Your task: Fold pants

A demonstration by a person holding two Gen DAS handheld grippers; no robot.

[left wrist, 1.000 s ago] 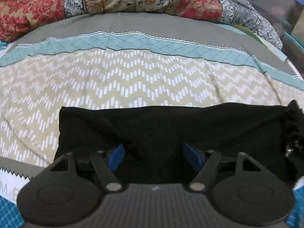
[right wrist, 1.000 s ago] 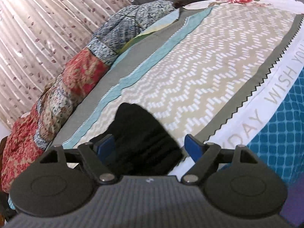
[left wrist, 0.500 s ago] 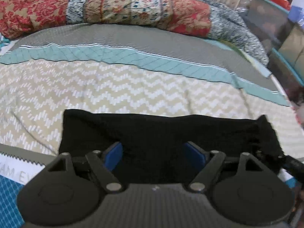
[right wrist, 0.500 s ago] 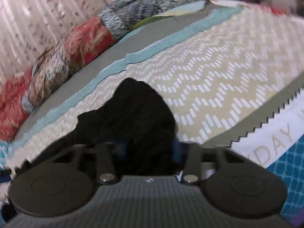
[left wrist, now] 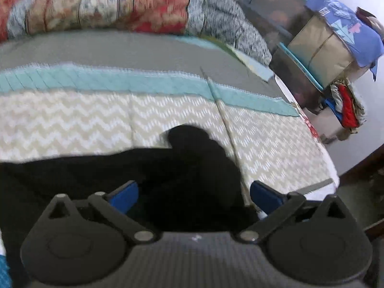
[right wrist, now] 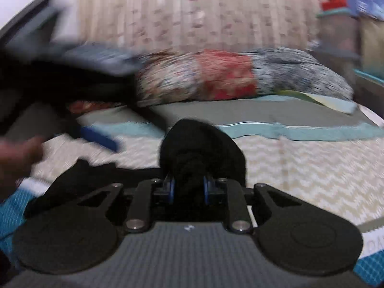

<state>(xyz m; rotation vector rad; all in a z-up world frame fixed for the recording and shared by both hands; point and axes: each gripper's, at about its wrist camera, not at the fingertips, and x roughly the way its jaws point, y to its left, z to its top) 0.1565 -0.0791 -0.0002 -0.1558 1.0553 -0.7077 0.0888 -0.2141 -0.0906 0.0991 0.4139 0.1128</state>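
Our right gripper (right wrist: 188, 189) is closing on a bunched end of the black pants (right wrist: 201, 148) (a thick wad); it may slip free, undoing the fold, while our left gripper (left wrist: 192, 195) opens wide, gripping nothing.

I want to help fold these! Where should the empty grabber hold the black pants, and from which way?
Probably the flat stretch of the black pants lying on the bed, coming from above. The right gripper is closing on the bunched end, so the left gripper, opening with nothing pinched, would suit that free thin far edge.

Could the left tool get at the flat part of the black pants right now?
Probably yes: the left tool is opening wide just above the pants, nothing between them. The right tool pinches only the bunched end.
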